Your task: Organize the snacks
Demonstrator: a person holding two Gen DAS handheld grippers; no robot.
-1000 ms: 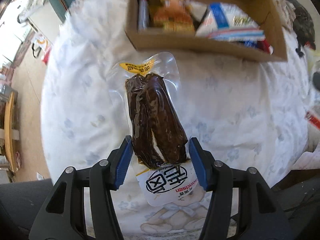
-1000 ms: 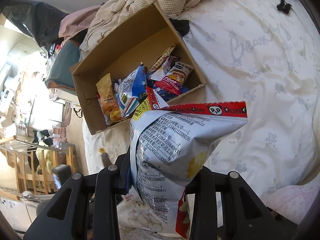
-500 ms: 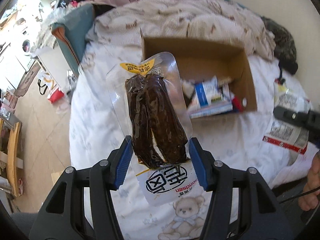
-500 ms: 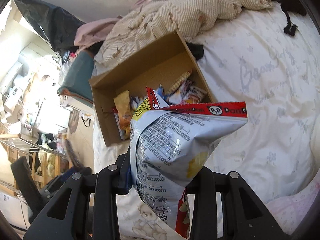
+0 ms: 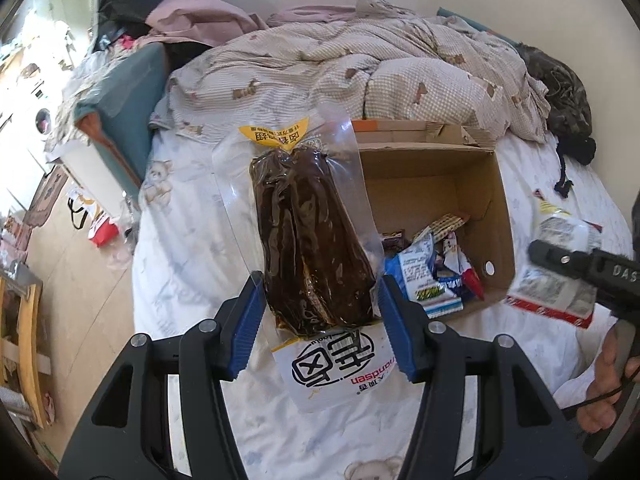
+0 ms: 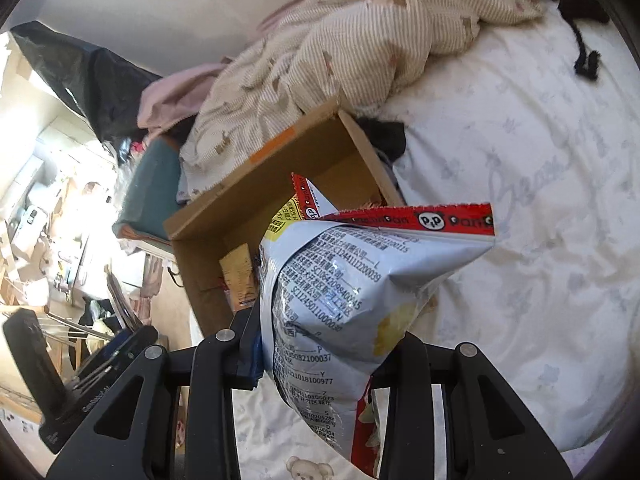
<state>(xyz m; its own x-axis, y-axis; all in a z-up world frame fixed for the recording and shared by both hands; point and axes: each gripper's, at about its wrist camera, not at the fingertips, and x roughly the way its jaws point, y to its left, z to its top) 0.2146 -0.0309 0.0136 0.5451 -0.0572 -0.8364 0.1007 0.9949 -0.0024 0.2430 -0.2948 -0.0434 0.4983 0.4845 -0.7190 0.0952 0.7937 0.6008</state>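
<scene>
My left gripper (image 5: 320, 320) is shut on a clear vacuum pack of dark brown sausage (image 5: 308, 236) with a yellow label, held upright above the bed. My right gripper (image 6: 324, 352) is shut on a silver crisp bag (image 6: 360, 292) with a red top seal; it also shows at the right of the left wrist view (image 5: 560, 276). An open cardboard box (image 5: 500, 216) holding several snack packets (image 5: 432, 272) sits on the white bed ahead of both grippers. In the right wrist view the box (image 6: 256, 216) is partly hidden behind the bag.
A crumpled beige checked quilt (image 5: 360, 68) lies behind the box. A dark bundle (image 5: 568, 96) and black cord lie at the far right. The bed's left edge drops to a wooden floor (image 5: 80, 280) with a red and white bag (image 5: 102, 232). A teal cushion (image 5: 120, 108) sits at the left.
Both grippers have risen and pulled back from the box with their packs still held. The box now looks smaller and farther, and more of the quilt and wall show.
</scene>
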